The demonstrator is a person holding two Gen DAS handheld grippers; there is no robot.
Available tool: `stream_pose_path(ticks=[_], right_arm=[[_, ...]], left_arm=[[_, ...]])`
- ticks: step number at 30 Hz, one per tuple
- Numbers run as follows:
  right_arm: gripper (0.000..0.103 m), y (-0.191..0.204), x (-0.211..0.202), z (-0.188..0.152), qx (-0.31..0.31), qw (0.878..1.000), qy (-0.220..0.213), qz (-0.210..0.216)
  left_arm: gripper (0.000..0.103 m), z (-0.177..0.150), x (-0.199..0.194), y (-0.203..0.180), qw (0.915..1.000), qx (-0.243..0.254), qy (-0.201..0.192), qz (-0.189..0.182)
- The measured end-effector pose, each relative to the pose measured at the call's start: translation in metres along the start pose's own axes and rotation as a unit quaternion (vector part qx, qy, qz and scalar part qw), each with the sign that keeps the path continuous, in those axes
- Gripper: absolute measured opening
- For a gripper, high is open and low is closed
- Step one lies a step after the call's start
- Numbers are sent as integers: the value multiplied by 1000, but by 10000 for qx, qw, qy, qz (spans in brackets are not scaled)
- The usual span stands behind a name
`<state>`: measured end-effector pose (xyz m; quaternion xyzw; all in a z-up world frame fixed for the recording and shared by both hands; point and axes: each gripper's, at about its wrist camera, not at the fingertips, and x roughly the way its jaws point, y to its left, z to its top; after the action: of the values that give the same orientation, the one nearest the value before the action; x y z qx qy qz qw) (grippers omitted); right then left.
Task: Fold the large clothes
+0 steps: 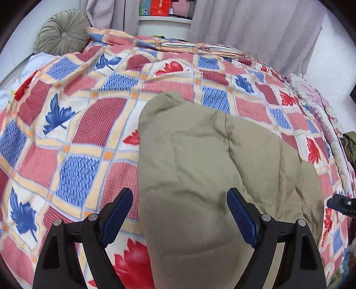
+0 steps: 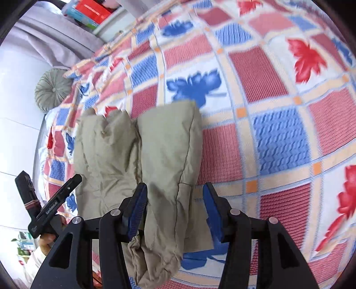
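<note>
While spread apart, both tongs [image 1: 179,195] [image 2: 175,190] over khaki garment [image 1: 213,169] on quilt [image 1: 77,133].

The garment [image 1: 213,169] lies folded on the quilt [image 1: 73,137], which covers the bed. In the left wrist view it lies between and ahead of the left tool's [image 1: 179,196] spread fingers, the quilt stretching away to the left, right and beyond. Far ahead to the left a cushion [image 1: 62,33] sits behind the quilt; a shelf [image 1: 164,13] stands straight ahead behind the bed. In the right wrist view the garment's near end passes between the right tool's [image 2: 175,194] fingers, the rest lying ahead and left.
</note>
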<state>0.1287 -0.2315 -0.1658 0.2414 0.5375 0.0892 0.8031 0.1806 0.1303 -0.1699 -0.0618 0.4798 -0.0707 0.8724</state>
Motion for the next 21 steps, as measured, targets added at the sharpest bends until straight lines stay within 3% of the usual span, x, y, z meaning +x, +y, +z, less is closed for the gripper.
stream_pose_path(ticks=[3, 8, 10, 13, 14, 15, 16, 21], right_arm=[[56, 10, -8, 11, 30, 9989, -20, 459], [56, 49, 31, 28, 116, 9956, 120, 919], [56, 66, 50, 34, 263, 9952, 101, 936], [56, 59, 73, 45, 655, 9943, 177, 821], [52, 57, 79, 47, 764, 9929, 247, 874], [41, 54, 84, 47, 872, 9921, 310, 847], [17, 52, 89, 47, 917, 9929, 373, 666], [11, 39, 99, 28, 1051, 9929, 545, 134]], left_arm=[[88, 12, 11, 2, 9998, -152, -26, 90], [88, 22, 26, -3, 9996, -270, 29, 68], [88, 22, 30, -8, 9998, -183, 98, 76], [88, 20, 36, -18, 9997, -63, 199, 105], [88, 19, 38, -24, 9997, 27, 204, 163], [88, 17, 39, -28, 9995, 104, 211, 200], [88, 15, 40, -32, 9994, 172, 208, 214], [88, 0, 42, -60, 9970, 693, 165, 285]])
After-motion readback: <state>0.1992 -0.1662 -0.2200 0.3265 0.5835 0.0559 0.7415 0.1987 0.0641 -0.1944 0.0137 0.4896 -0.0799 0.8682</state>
